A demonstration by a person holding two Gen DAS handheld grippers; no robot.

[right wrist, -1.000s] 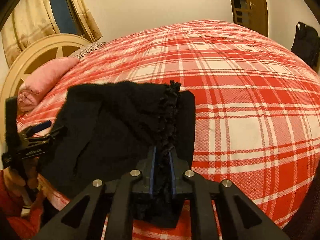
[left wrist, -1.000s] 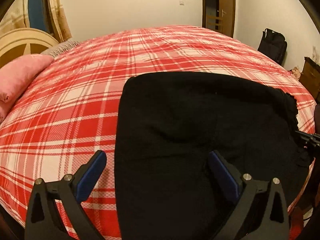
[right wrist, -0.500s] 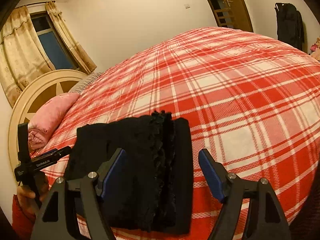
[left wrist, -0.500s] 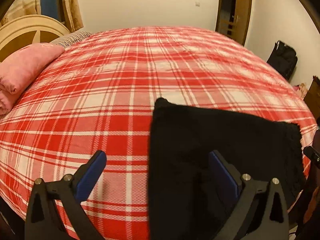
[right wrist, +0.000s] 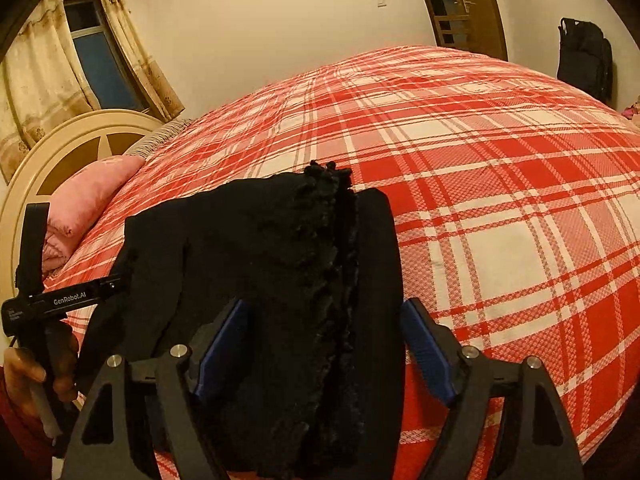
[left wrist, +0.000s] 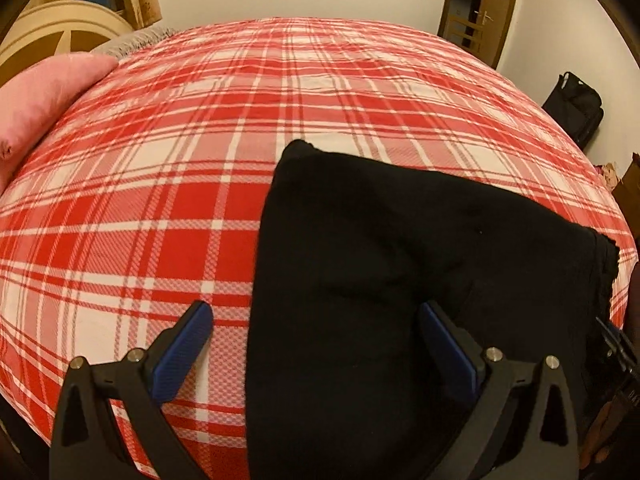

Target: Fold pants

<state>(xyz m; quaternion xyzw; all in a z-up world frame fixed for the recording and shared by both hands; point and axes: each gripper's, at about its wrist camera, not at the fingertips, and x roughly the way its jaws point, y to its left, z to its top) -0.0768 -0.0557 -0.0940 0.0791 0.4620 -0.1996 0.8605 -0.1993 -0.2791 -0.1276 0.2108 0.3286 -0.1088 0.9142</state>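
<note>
Black pants (left wrist: 400,240) lie folded on the red plaid bedcover (left wrist: 160,200), near its front edge. My left gripper (left wrist: 314,316) is open and straddles the pants' left edge: one blue pad is over the bedcover, the other over the black cloth. In the right wrist view the pants (right wrist: 260,240) show a ruffled edge (right wrist: 332,220) running away from me. My right gripper (right wrist: 324,308) has its jaws opening wide, with the ruffled end between them and the pads off the cloth. The left gripper (right wrist: 60,304), held by a hand, shows at the far left.
A pink pillow (left wrist: 40,96) and a round cream headboard (right wrist: 68,148) are at the bed's left end. A black bag (left wrist: 576,112) sits by the wall on the right, beyond the bed. A wooden door (left wrist: 480,0) and a curtained window (right wrist: 100,60) are at the back.
My right gripper was shut on the ruffled edge and has let go, its jaws spreading wide. The left gripper stayed open and shifted sideways over the pants' left edge.
</note>
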